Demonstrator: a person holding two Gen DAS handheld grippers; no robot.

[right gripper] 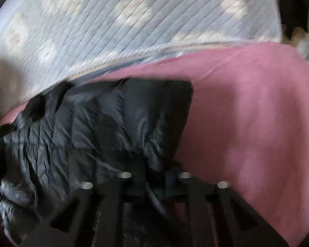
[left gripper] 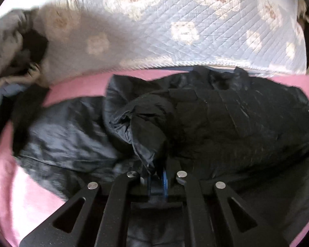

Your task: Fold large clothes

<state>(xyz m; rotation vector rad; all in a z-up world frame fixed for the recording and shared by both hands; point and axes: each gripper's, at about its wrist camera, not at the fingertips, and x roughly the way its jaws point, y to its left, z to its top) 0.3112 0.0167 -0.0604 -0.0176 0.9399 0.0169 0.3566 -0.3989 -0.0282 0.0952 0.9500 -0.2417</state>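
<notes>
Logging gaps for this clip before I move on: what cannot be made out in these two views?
- Right claw, right wrist view: motion blur smears its fingers; grip on the black puffy quilted jacket cannot be told.
- Jacket's near edge, left wrist view: hidden beneath the left claw, which pinches a fold.
- Grey crumpled garment, left wrist view: cut off by the frame's left edge.
- Blue quilted floral blanket: pattern blurred.

Glossy, crinkled black jacket [left gripper: 216, 113] lies on matt pink sheet [right gripper: 257, 113] beside stitched quilted blanket [left gripper: 195, 20].
</notes>
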